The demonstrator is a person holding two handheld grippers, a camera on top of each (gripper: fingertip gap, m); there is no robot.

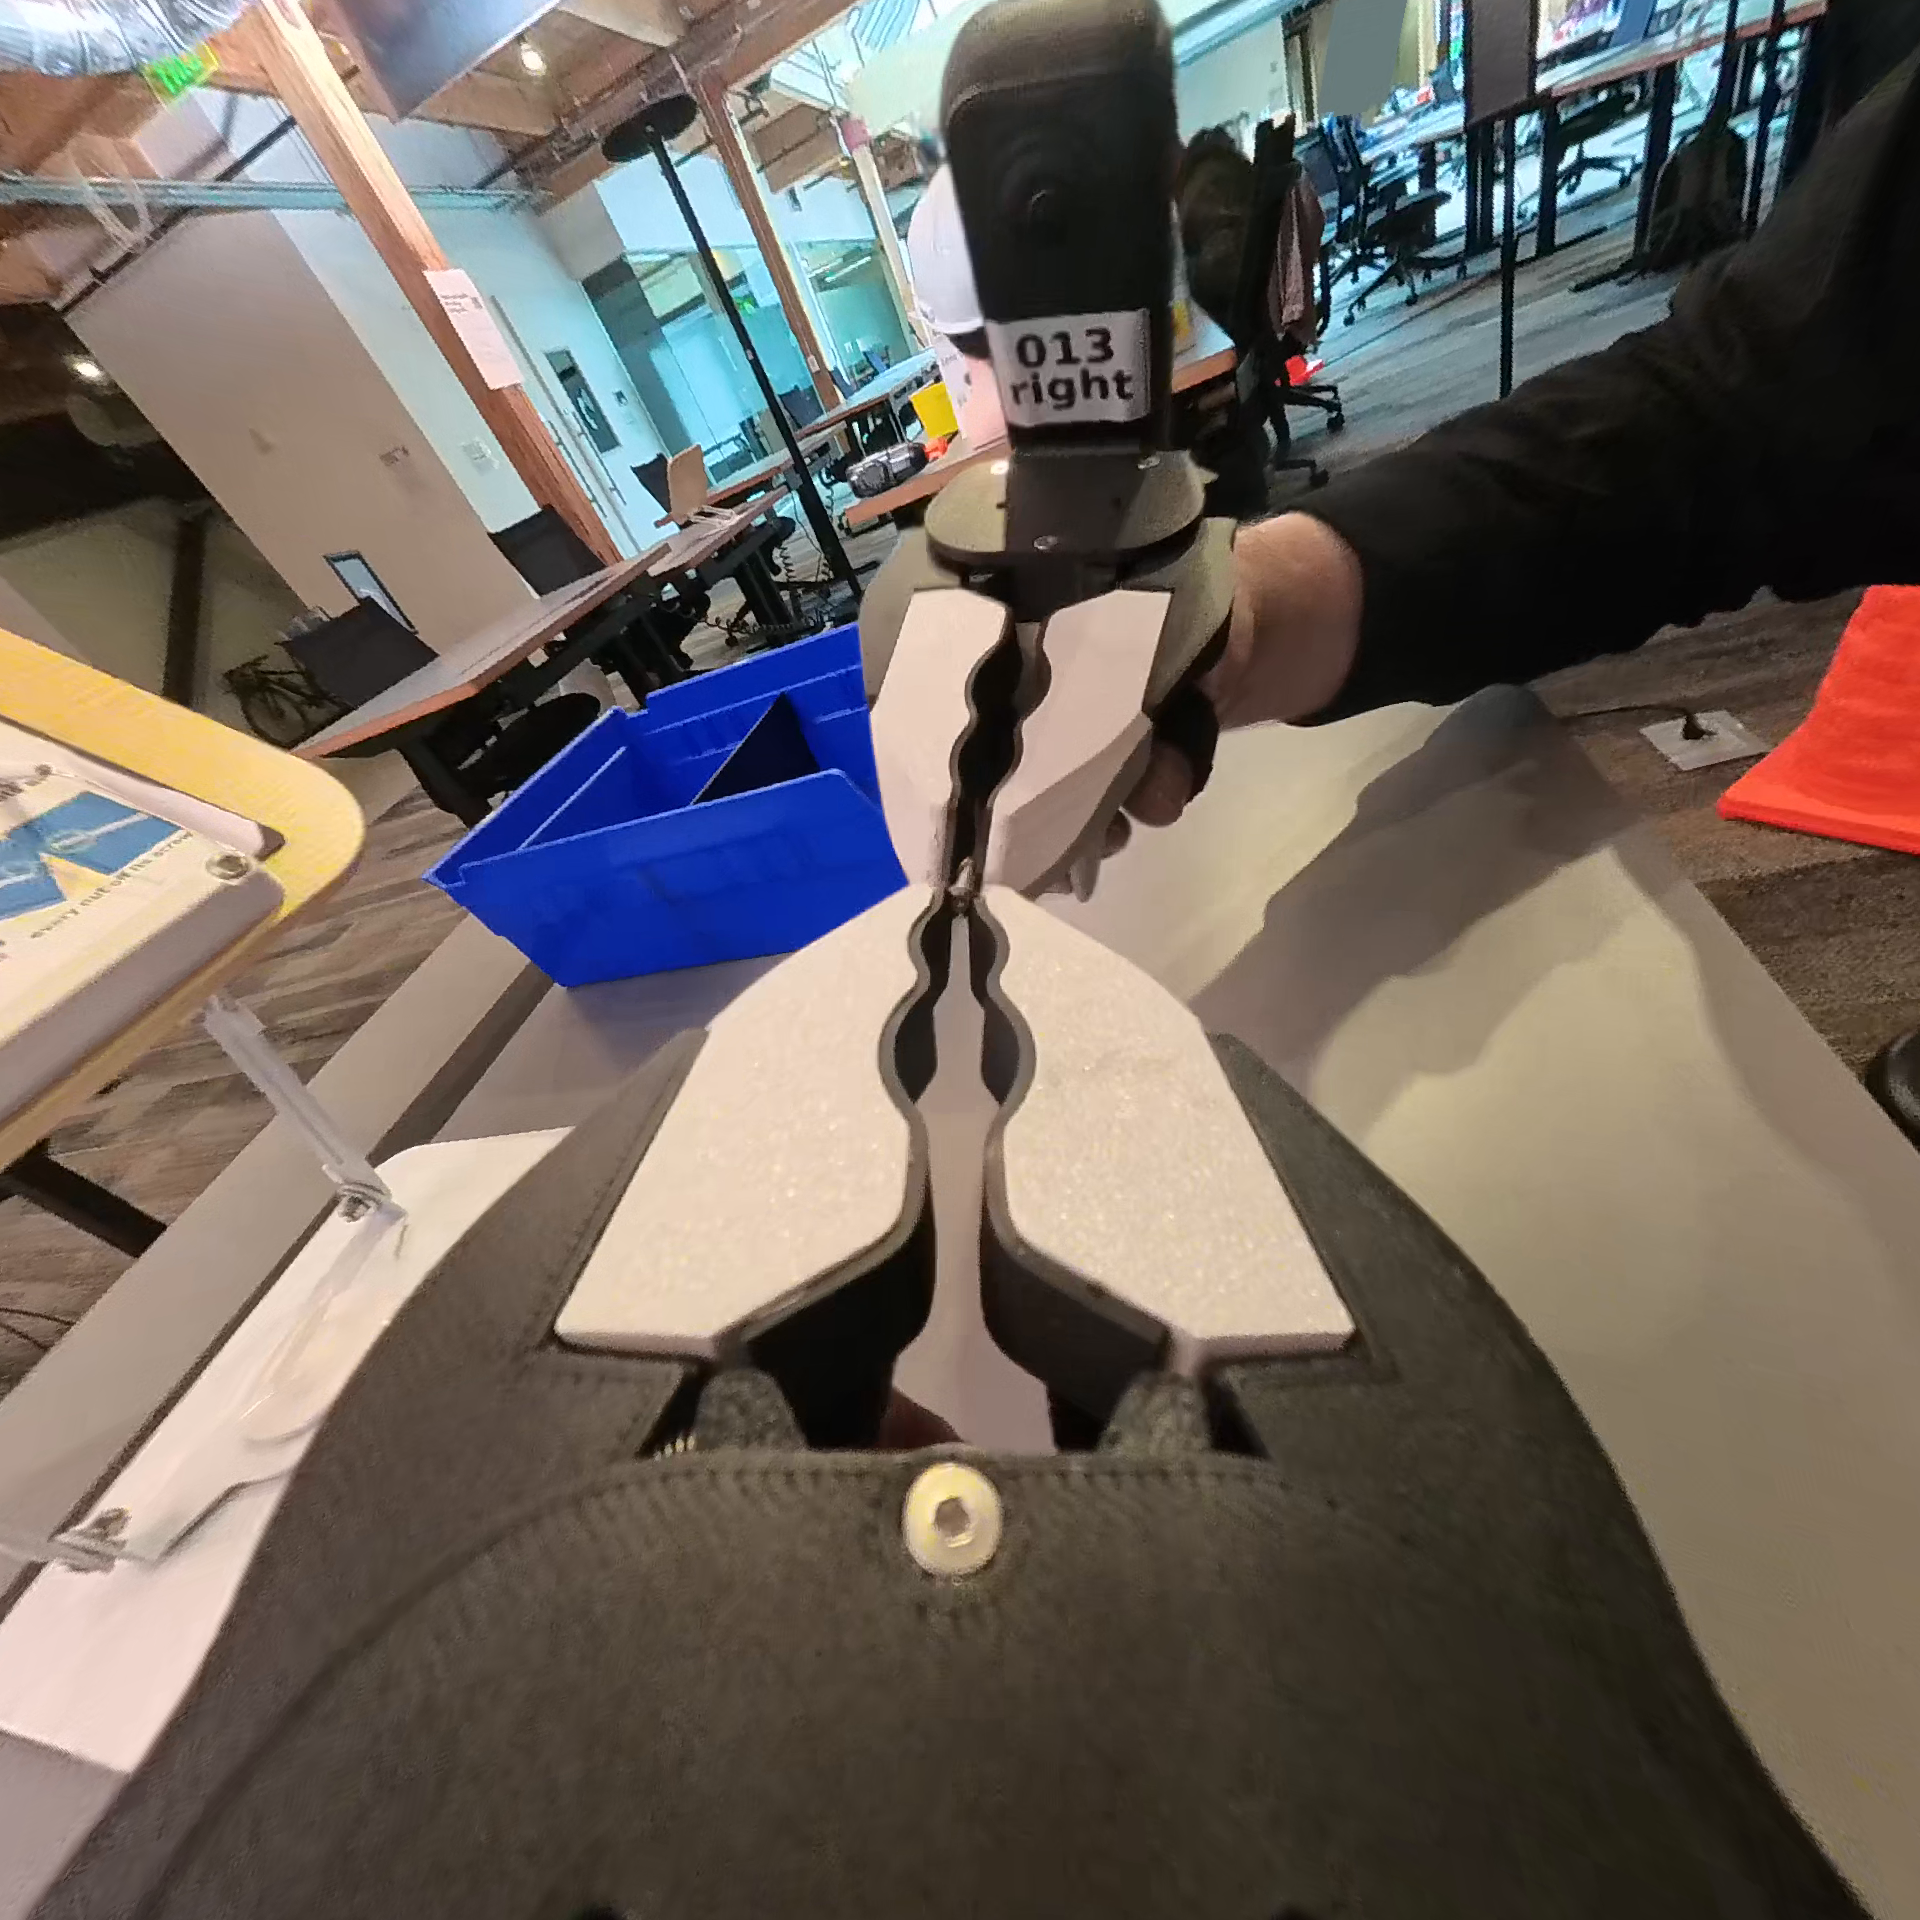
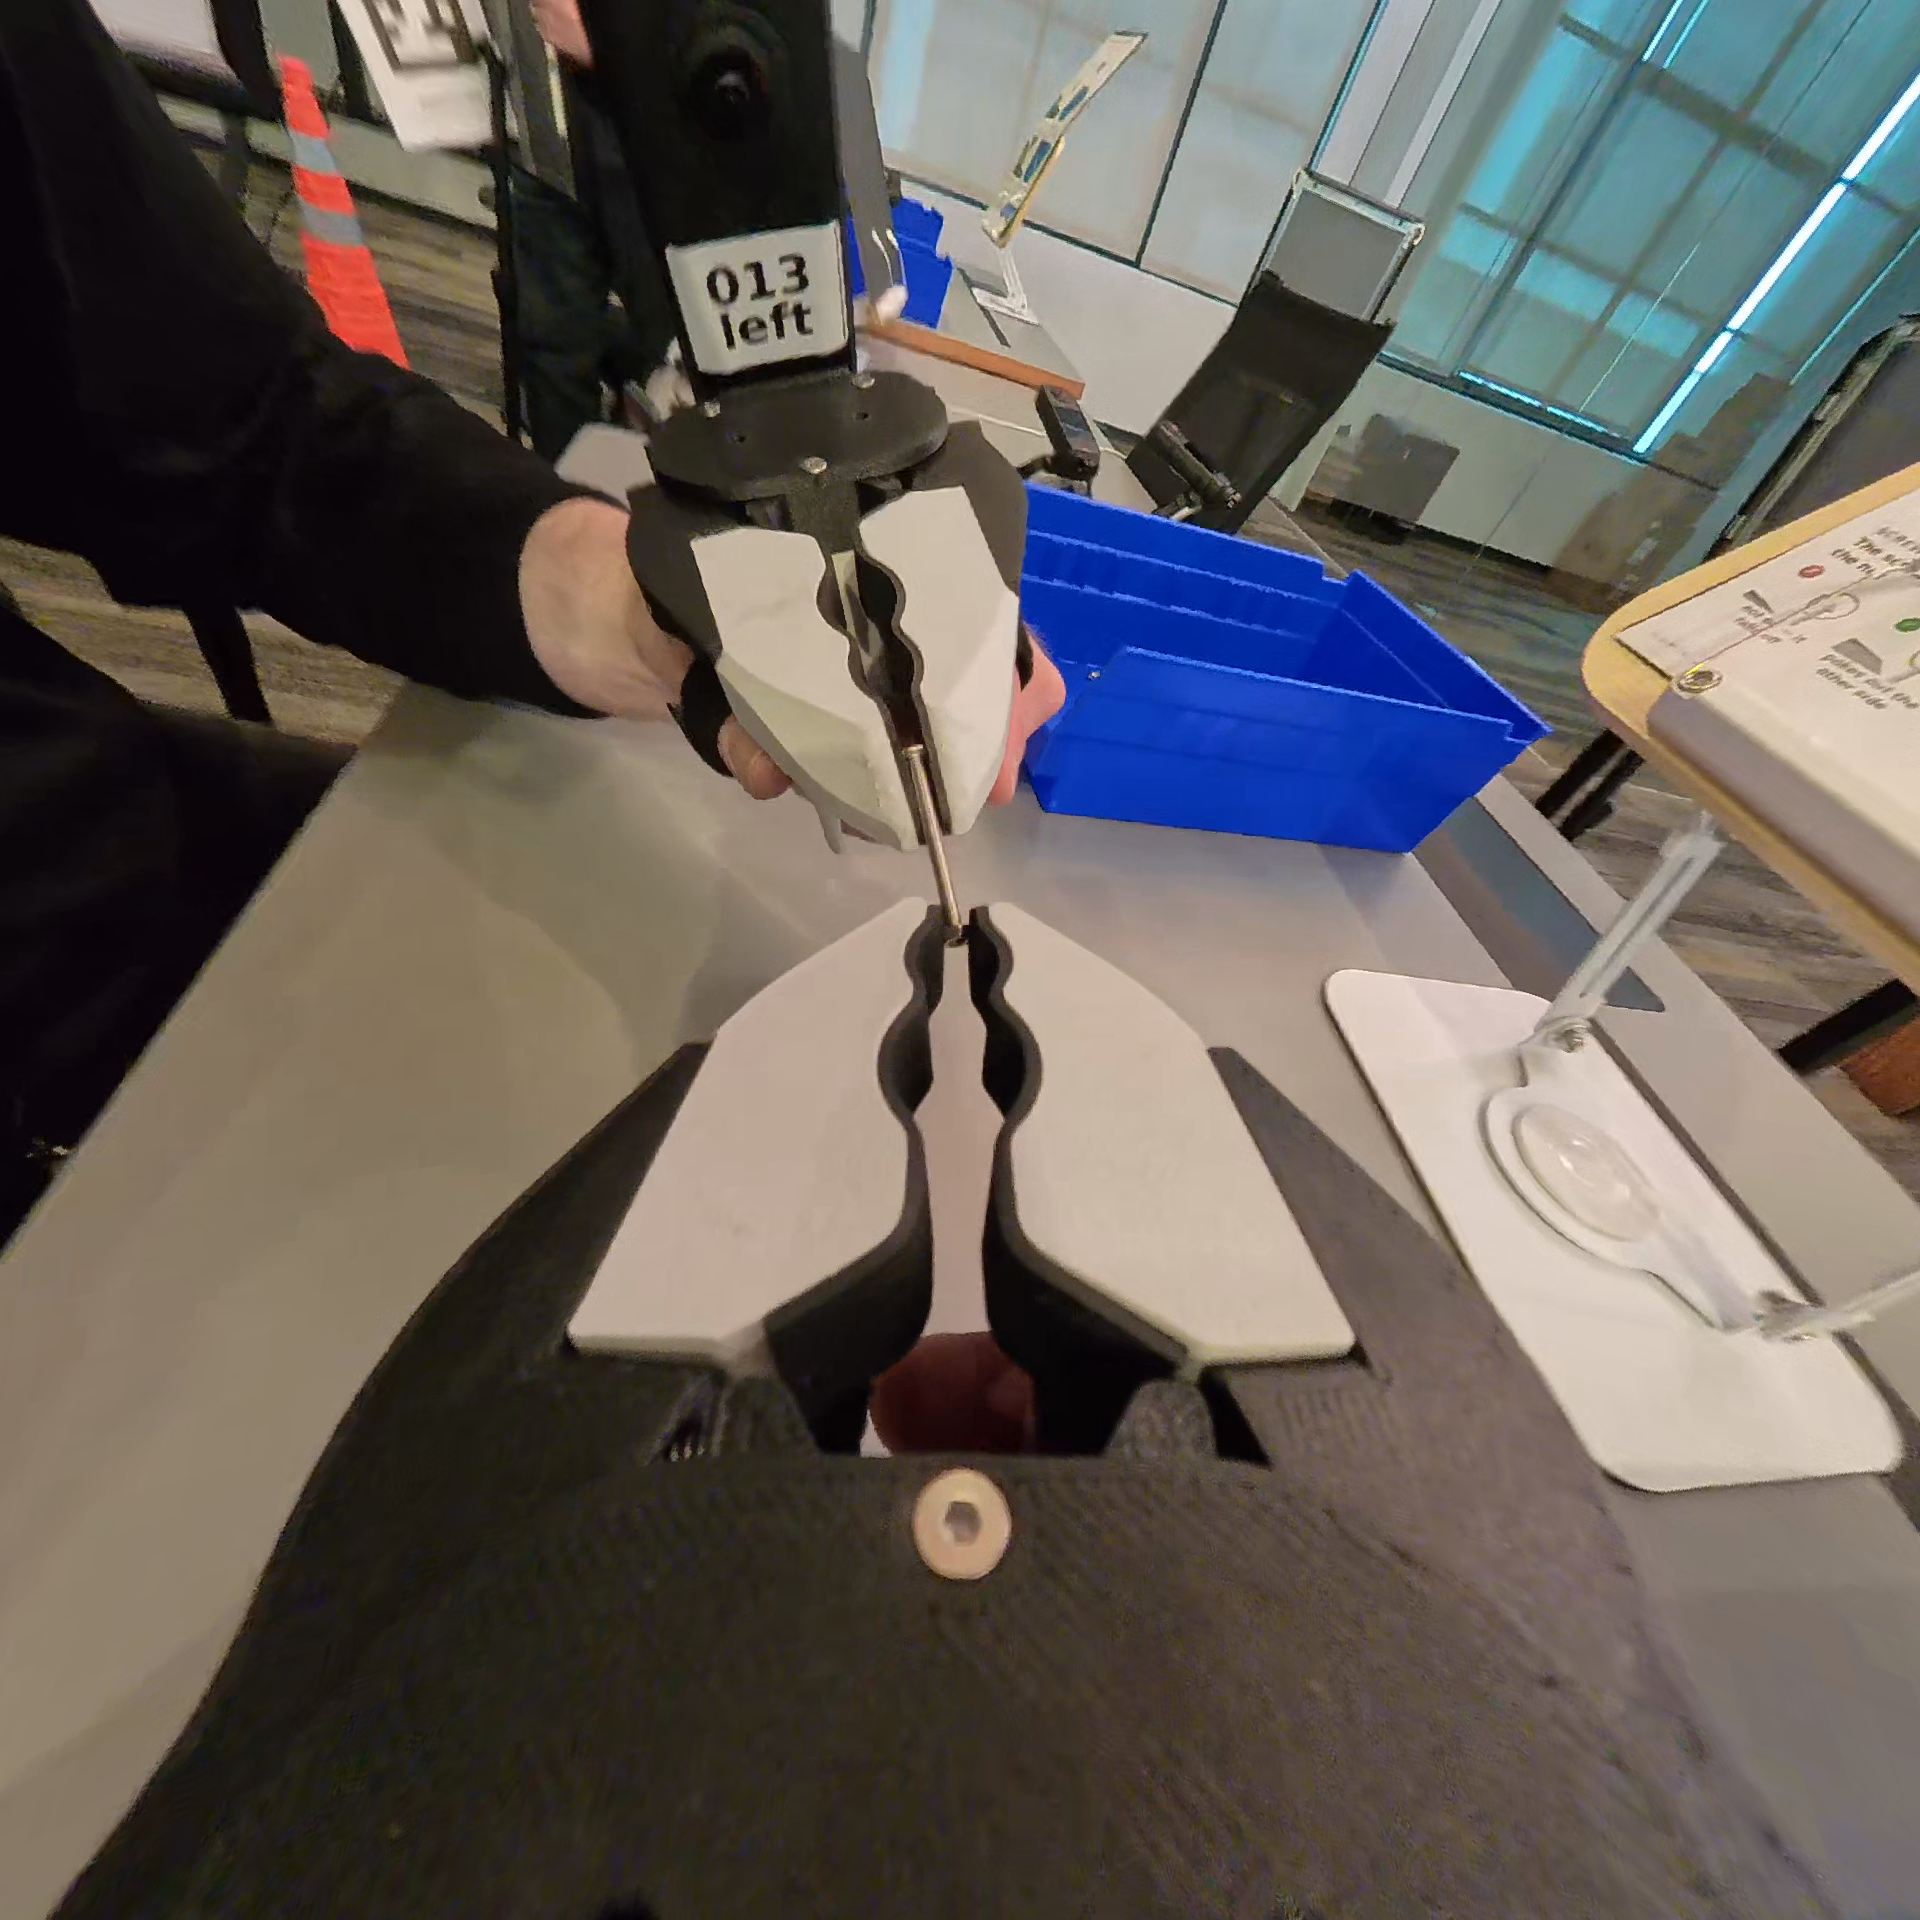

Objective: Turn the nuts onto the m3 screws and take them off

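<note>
In the right wrist view, my left gripper (image 2: 921, 826) is shut on a thin silver M3 screw (image 2: 938, 864), head up between its jaws and shaft pointing down toward me. The screw's tip meets a small nut (image 2: 953, 937) pinched at the tips of my right gripper (image 2: 954, 921), which is shut on it. In the left wrist view, my left gripper (image 1: 958, 914) and the right gripper (image 1: 963, 857) meet tip to tip above the grey table (image 1: 1455, 1039). Only a small glint of metal (image 1: 965, 883) shows between them. A hand holds each gripper.
A blue bin (image 1: 665, 831) (image 2: 1247, 707) stands just behind the grippers. A clear lens on an acrylic stand with a white base (image 2: 1590, 1174) (image 1: 312, 1299) is at the table's side. A yellow-edged instruction board (image 2: 1766, 675) (image 1: 156, 831) is beside it. An orange cone (image 1: 1839, 748) lies farther off. Left and right tips are no more than a few centimetres apart.
</note>
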